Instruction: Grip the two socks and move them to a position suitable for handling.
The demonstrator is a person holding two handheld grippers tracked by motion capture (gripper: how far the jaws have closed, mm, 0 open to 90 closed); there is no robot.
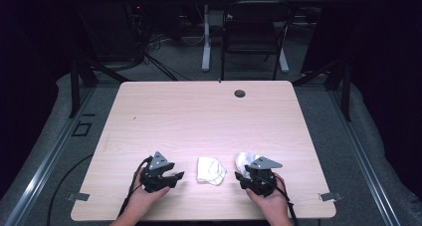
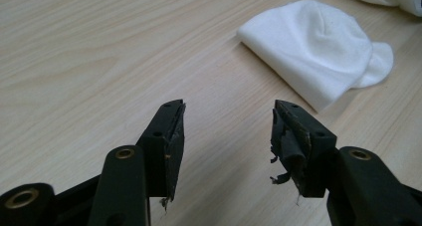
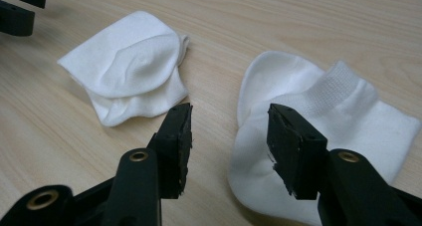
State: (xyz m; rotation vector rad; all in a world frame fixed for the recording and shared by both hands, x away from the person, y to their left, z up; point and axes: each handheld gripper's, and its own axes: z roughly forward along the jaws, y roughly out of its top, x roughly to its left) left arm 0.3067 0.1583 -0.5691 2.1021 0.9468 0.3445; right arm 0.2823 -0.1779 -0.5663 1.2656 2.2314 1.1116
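Jaws on both grippers stand released, with bare wood or cloth showing in the gap between them and nothing gripped. Taking the folded sock (image 1: 210, 170) as my landmark, I read everything from it. Under it lies the counter (image 1: 199, 116), a pale wood top whose far edge carries a small dark grommet (image 1: 240, 93), well beyond the sock. Past that far edge I see a dark chair (image 1: 254, 32) on the floor. My left gripper (image 1: 171, 176) sits near the sock on its left side, held in my left hand (image 1: 144, 193), jaws pointing towards the sock; in the left gripper view the folded sock (image 2: 318, 52) lies ahead and to the right of the tips, apart from them. My right gripper (image 1: 244, 175) rests on the sock's right side, in my right hand (image 1: 268, 196). A second sock (image 1: 245, 160), flat and unfolded, lies just right of the folded one; in the right gripper view this second sock (image 3: 343, 111) spreads beneath the open jaws, ribbed cuff to the right, while the folded sock (image 3: 129, 66) lies apart from it.
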